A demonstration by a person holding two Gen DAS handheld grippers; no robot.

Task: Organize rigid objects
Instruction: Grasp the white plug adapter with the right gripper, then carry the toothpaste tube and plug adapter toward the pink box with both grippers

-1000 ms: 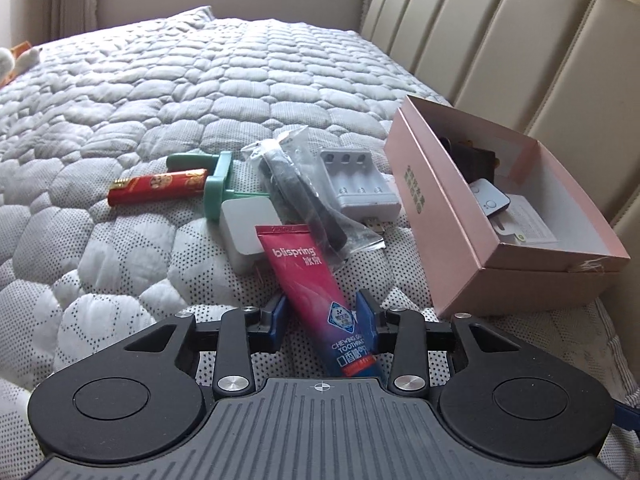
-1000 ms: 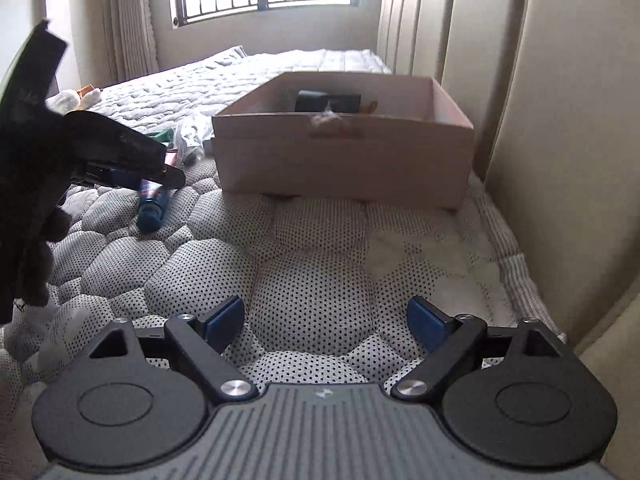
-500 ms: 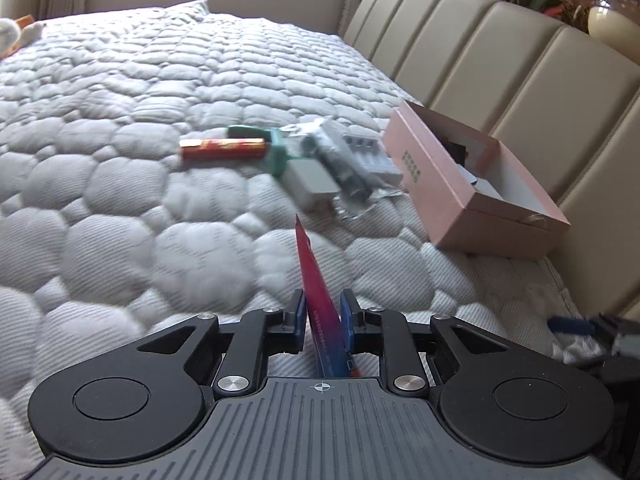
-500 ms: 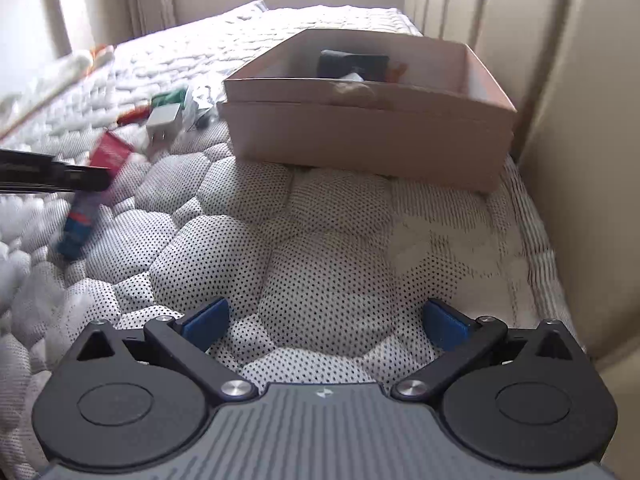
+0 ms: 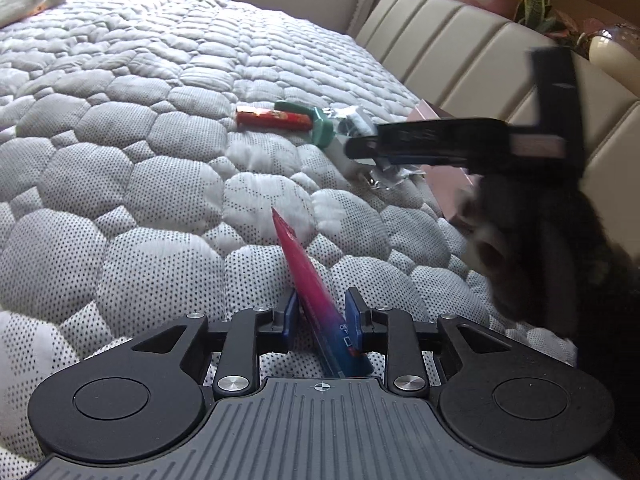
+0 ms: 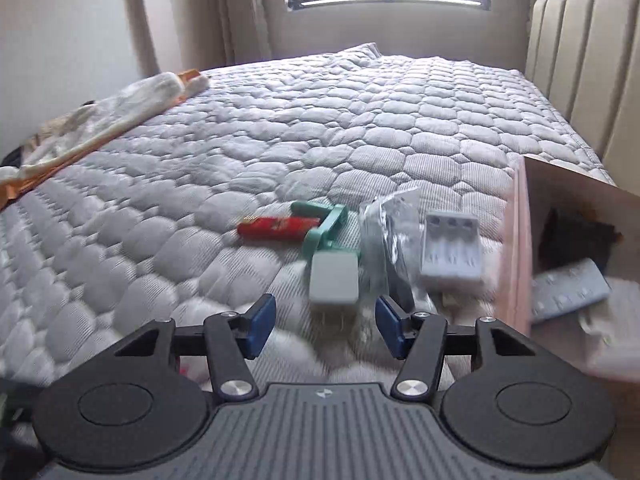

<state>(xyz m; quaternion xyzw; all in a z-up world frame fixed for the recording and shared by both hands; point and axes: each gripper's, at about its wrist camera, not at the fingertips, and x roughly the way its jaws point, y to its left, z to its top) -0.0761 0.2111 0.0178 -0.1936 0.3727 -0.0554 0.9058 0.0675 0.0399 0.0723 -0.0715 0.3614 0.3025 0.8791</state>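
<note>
At bottom centre, the left hand-held gripper has just loosened, its jaws around a red toothpaste tube whose long axis runs up-frame, pointing away over the bed. The right hand-held gripper has just been closing and is empty, its jaws apart, with a white charger just beyond.

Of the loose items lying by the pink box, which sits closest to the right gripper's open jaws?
The white plug adapter, directly ahead of the right gripper; the battery charger, green tool and red tube lie farther off.
</note>
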